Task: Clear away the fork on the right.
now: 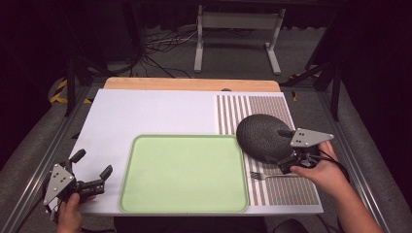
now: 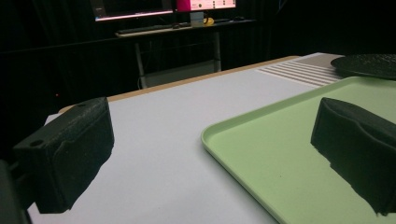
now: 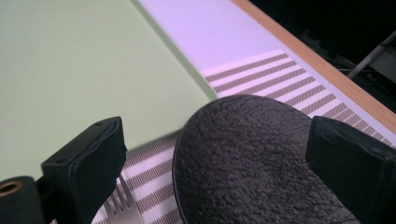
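A pale green tray [image 1: 184,174] lies at the front middle of the white mat, and its near corner appears in the left gripper view [image 2: 280,154]. A dark, rough-textured round plate [image 1: 262,137] rests on the striped patch to the tray's right, with its left rim by the tray's far right corner. A metal fork [image 1: 272,175] lies just in front of it. My right gripper [image 1: 284,150] is open at the plate's right edge. In the right gripper view [image 3: 219,172] the plate [image 3: 252,158] sits between the two spread jaws, with the fork's tines [image 3: 119,207] at the bottom left. My left gripper [image 1: 92,163] is open at the mat's front left corner, empty [image 2: 215,154].
The white mat [image 1: 155,114] covers a wooden table whose back edge [image 1: 192,83] shows. The brown-striped patch [image 1: 291,191] fills the mat's right side. Behind the table are a metal stand [image 1: 238,29] and floor cables. A desk with a lit monitor [image 2: 135,11] stands far off.
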The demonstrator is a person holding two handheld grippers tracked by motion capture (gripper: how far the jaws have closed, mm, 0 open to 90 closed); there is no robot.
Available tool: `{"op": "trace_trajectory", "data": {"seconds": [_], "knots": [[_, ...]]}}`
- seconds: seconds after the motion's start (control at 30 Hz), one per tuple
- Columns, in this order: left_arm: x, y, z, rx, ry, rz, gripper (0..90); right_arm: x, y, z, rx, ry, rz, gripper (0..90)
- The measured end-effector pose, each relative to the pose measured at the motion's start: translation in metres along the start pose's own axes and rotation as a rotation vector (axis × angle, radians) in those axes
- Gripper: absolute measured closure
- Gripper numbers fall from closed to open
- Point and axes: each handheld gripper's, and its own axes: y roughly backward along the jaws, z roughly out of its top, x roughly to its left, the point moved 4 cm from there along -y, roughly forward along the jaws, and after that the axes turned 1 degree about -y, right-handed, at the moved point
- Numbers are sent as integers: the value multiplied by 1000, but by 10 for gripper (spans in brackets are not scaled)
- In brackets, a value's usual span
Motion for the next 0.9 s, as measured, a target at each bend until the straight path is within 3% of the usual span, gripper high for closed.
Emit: {"op": "trace_trajectory", "data": {"seconds": [0.03,0.1,0.27,0.4,0.53,0.57,0.9], "knots": [[0,0,0,1,-1,-1,1,-1,0,1,32,14,15,61],[-1,0,0,2,1,-2,1,-1,0,2,44,23,16,61],[0,0,0,1,0,0,1,-3,1,4,165,79,40,70],[-1,0,0,4,-1,-2,1,-4,1,5,224,116,23,75],[-1,0,0,5,-2,-1,1,-3,-1,6,278,128,60,100],[0,0,0,1,1,1,1,-2,-4,5,322,146,85,110],[-1,-1,0,6,-2,-2,1,-2,-8,4,430,199,124,111]]}}
